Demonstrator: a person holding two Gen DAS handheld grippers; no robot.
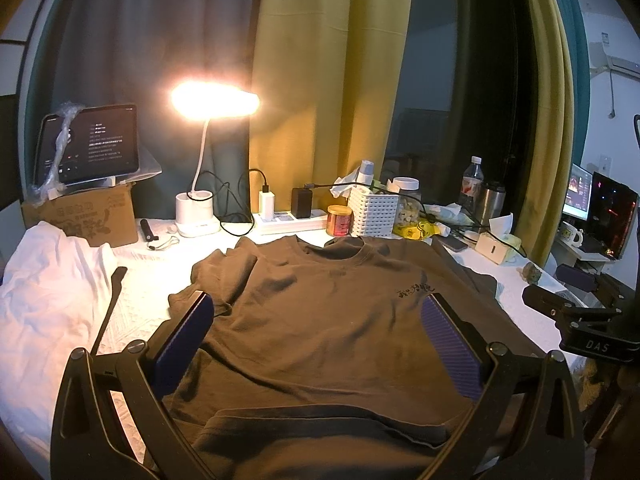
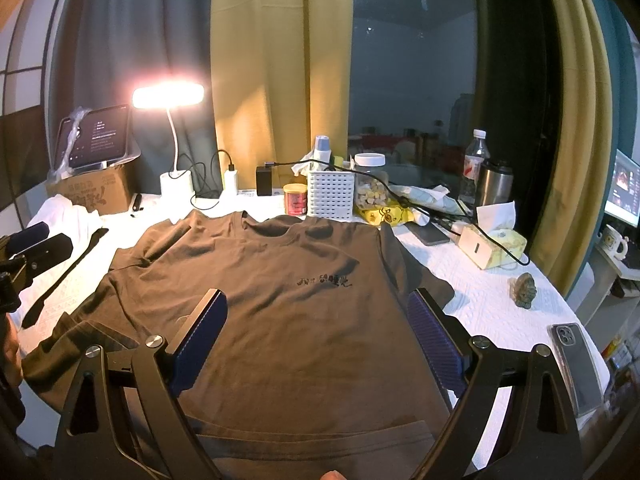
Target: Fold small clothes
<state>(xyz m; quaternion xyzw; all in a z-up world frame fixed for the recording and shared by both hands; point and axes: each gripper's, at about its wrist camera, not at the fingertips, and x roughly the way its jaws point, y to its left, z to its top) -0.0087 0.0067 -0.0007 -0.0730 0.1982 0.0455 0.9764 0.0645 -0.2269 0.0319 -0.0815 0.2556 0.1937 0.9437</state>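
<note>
2 open tongs point(image 1: 316, 340) over brown T-shirt point(image 1: 320, 320)

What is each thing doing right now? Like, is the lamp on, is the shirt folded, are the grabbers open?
Brown T-shirt: spread flat, front up, bottom hem turned up.
Desk lamp: on.
Tablet: screen on, propped on a box.
White cloth: crumpled, not folded.
Water bottle: upright, cap on.
Phone: lying back-up.
Left gripper: open, holding nothing.
Right gripper: open, holding nothing.
</note>
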